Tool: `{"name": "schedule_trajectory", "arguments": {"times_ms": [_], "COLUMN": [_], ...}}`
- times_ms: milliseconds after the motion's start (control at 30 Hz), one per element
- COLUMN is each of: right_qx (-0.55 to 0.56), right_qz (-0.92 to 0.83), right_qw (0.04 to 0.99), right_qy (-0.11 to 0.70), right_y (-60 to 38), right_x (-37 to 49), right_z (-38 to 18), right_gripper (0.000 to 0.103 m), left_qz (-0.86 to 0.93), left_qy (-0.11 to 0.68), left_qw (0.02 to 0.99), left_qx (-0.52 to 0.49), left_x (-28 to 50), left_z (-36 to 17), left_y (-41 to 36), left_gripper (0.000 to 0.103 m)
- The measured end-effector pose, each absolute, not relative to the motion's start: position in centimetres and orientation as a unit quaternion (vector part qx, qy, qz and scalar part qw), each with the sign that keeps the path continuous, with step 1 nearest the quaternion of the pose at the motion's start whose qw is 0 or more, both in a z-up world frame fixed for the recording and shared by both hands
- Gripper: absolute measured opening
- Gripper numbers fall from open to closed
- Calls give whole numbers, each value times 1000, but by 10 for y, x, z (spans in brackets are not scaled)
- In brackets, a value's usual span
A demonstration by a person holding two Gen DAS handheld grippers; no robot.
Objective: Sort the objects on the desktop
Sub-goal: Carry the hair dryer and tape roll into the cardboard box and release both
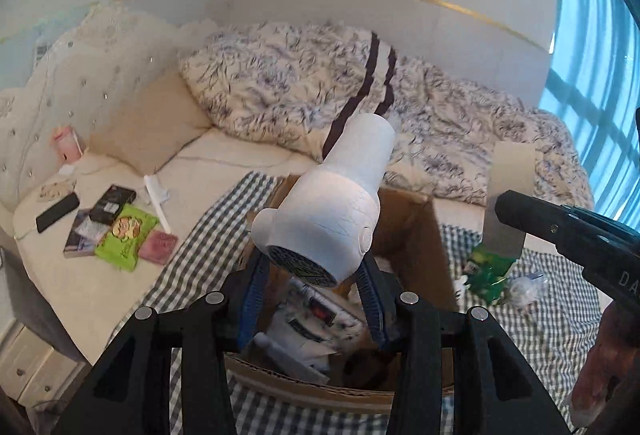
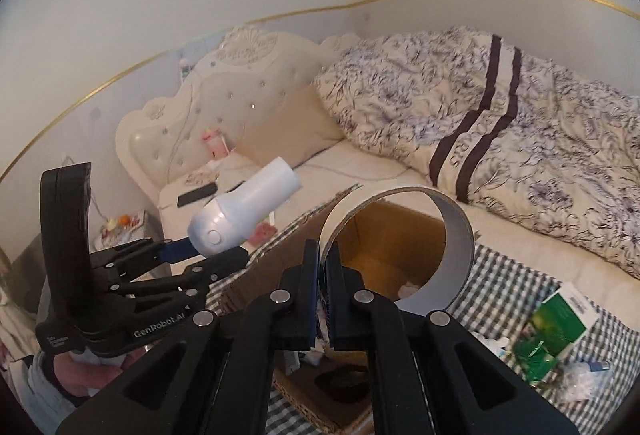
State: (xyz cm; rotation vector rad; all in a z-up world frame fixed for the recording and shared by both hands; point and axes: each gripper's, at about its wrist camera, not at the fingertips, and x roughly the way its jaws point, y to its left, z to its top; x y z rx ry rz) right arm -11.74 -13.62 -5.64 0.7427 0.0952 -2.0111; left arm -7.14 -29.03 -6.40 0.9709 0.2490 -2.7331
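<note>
My left gripper point(image 1: 314, 267) is shut on a white hair dryer point(image 1: 332, 203), held in the air above an open cardboard box point(image 1: 412, 219) that has papers and small items inside. From the right wrist view the same white hair dryer point(image 2: 244, 211) shows at the left, clamped in the left gripper point(image 2: 208, 255). My right gripper point(image 2: 323, 267) is shut on the wall of a wide tape roll point(image 2: 456, 235), held over the cardboard box point(image 2: 384, 235). In the left wrist view the tape roll point(image 1: 510, 191) hangs at the right.
The box rests on a checked cloth point(image 1: 208, 247) on a bed. A green packet point(image 1: 126, 237), a black phone point(image 1: 58, 211), dark boxes and a pink item lie at the left. Green packaging point(image 2: 556, 323) and crumpled plastic lie at the right. A patterned duvet point(image 2: 500, 123) is behind.
</note>
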Motion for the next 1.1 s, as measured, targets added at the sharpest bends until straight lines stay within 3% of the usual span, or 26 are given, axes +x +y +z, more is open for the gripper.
{"name": "schedule_trajectory", "arguments": {"times_ms": [400,467,533,600,800,867,1000,1100], "right_qx": [388,400,401,393,366,352,319,307], "right_qz": [-791,-789,-790,-797,-810,-818,-839,-849], "right_qw": [466,458,457,454,454,453,438,431], "right_qy": [86,88,77,72,50,44,32,24], "right_y": [-177,-179,-174,-169,-152,-143,-117,-98], "right_x": [-151,-157,-160,-160,-160,-158,-154,-155], "right_z": [-118,-126,-128,-124,-103,-93,-72,-60], "right_gripper": [6,15,39,52,56,57,67,69], "left_qz": [-901,-900,-902,-904,-912,-916,-927,-934], "left_qy": [87,89,90,88,88,87,80,74], "left_qw": [110,111,114,117,125,126,122,116], "left_qx": [411,412,408,402,381,370,345,331], "left_x": [-113,-114,-114,-113,-108,-104,-98,-95], "left_z": [-120,-123,-122,-118,-99,-90,-72,-60], "left_y": [-301,-302,-303,-303,-301,-297,-284,-272], "left_gripper": [48,55,59,63,70,80,90,97]}}
